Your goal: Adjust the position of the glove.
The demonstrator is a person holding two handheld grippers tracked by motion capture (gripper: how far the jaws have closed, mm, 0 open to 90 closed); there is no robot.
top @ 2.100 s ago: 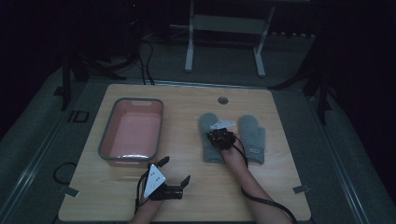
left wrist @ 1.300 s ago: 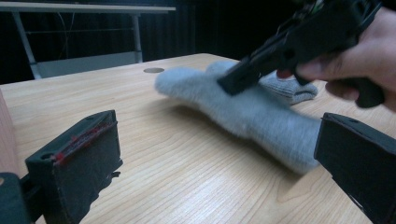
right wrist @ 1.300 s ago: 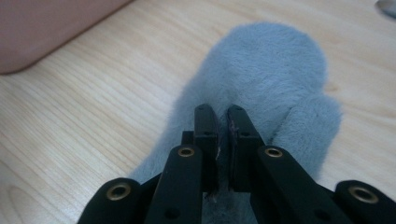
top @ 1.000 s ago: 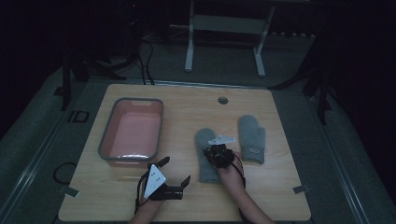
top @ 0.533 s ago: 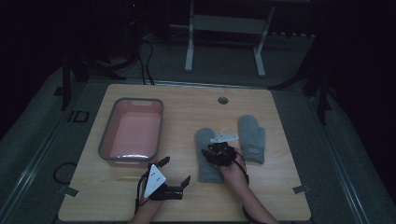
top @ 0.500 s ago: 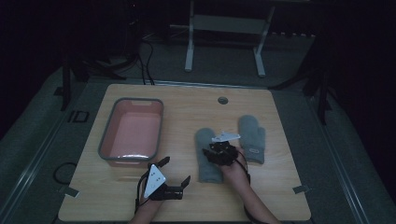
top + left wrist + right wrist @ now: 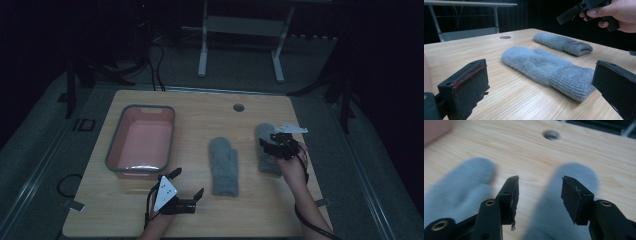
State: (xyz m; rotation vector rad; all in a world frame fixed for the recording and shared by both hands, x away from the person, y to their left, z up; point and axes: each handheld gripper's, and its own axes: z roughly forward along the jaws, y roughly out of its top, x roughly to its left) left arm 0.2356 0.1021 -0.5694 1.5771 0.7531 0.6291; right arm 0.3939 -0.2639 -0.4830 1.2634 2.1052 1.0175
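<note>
Although the table (image 7: 200,107) carries a pink tub (image 7: 142,142) with nothing seen inside it, both grey mittens lie flat outside it: one (image 7: 223,165) mid-table, the other (image 7: 268,149) near the right edge. Above the latter the right gripper (image 7: 266,145) is held, its jaws just opened, nothing between them. The left gripper (image 7: 187,184) rests spread, unladen. Binning, if intended, is judged undone.

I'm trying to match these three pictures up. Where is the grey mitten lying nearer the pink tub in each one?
High view: the nearer mitten lies mid-table, right of the pink tub.
Left gripper view: it lies in the centre, cuff toward the camera.
Right gripper view: it is the blurred grey shape at the left.
Shared landmark: the round hole in the table.
</note>
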